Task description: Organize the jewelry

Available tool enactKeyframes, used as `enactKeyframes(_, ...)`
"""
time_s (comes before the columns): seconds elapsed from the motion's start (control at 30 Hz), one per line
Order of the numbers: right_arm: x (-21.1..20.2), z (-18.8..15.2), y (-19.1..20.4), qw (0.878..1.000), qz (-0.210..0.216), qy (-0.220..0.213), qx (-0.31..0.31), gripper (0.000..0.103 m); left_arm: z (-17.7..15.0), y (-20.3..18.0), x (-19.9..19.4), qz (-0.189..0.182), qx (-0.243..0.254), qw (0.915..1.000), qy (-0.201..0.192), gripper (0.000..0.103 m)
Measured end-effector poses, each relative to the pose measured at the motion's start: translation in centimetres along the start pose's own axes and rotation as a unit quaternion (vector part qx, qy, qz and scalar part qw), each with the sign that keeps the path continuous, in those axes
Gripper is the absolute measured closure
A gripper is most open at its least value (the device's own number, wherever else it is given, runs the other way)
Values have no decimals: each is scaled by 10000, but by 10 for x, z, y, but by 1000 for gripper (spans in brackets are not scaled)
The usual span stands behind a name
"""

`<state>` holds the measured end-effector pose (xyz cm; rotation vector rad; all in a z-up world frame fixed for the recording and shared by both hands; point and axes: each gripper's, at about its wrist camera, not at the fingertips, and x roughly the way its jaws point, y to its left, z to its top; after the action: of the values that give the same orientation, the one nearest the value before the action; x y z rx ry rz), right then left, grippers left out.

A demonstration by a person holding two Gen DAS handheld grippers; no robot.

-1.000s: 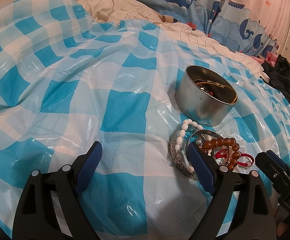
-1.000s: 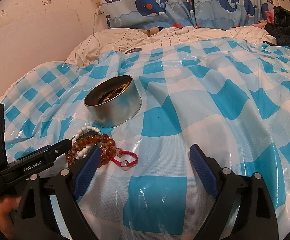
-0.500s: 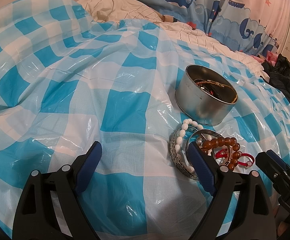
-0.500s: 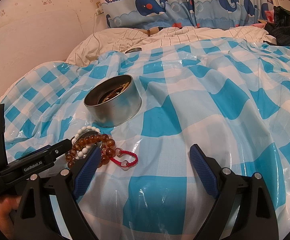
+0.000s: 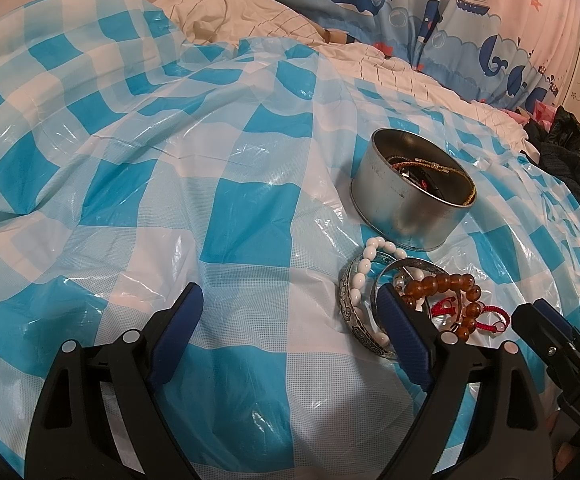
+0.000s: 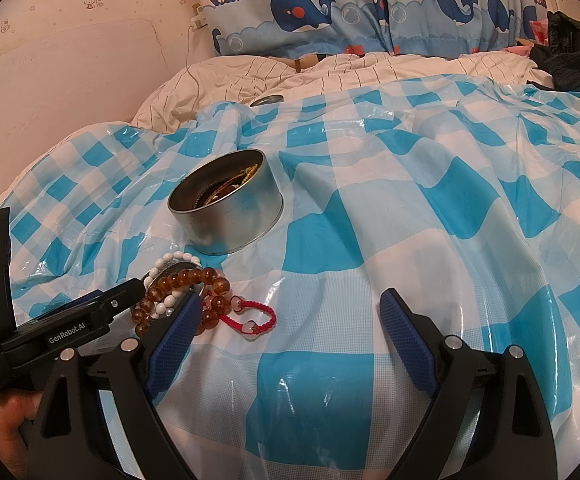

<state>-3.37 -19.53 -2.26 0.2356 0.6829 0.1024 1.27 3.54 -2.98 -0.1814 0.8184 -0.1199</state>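
Observation:
A round metal tin holding gold and dark jewelry stands on the blue-checked plastic sheet; it also shows in the right wrist view. In front of it lies a pile: a white bead bracelet, a silver bangle, an amber bead bracelet and a red cord bracelet. The same amber beads and red cord show in the right wrist view. My left gripper is open and empty, its right finger beside the pile. My right gripper is open and empty, right of the pile.
The sheet covers a soft, wrinkled bed. A striped duvet and a whale-print curtain lie behind. Dark clothing is heaped at the right edge. A cable hangs from a wall socket.

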Motion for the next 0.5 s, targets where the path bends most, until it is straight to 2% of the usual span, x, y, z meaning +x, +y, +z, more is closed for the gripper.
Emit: enactKeyframes(0.5,0,0,0,10000,2,3,4,16,-1,-1,0,4,6,10000,7,18)
